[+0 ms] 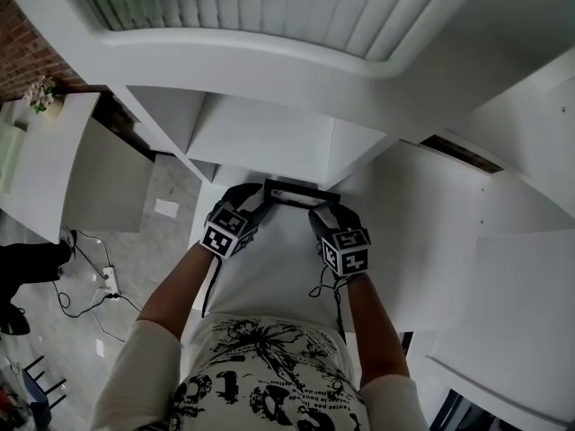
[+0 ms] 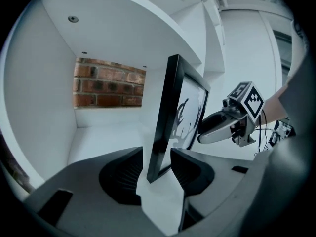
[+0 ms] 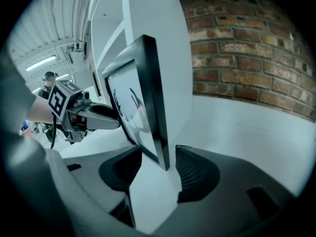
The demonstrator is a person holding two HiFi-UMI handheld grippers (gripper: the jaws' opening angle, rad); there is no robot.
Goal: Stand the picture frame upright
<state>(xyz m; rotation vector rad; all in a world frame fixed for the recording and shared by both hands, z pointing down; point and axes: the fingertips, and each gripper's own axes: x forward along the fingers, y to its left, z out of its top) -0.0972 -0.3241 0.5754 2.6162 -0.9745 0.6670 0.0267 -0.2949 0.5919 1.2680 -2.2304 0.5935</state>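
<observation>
Left gripper (image 2: pixel 156 174) is released, its jaws standing clear on either side of the picture frame (image 2: pixel 163 117), which stands on the white shelf (image 2: pixel 106 132) between both tools. Right gripper (image 3: pixel 158 158) straddles the opposite edge, equally slack. Unheld and with no prop in view, the frame could topple, or a withdrawing jaw could clip it. Its face points toward the person. Its long axis seemingly runs gripper to gripper.

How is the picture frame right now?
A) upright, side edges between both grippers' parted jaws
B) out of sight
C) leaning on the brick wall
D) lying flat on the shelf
A: the picture frame stands upright on the shelf, its edges inside the open left gripper and right gripper.
</observation>
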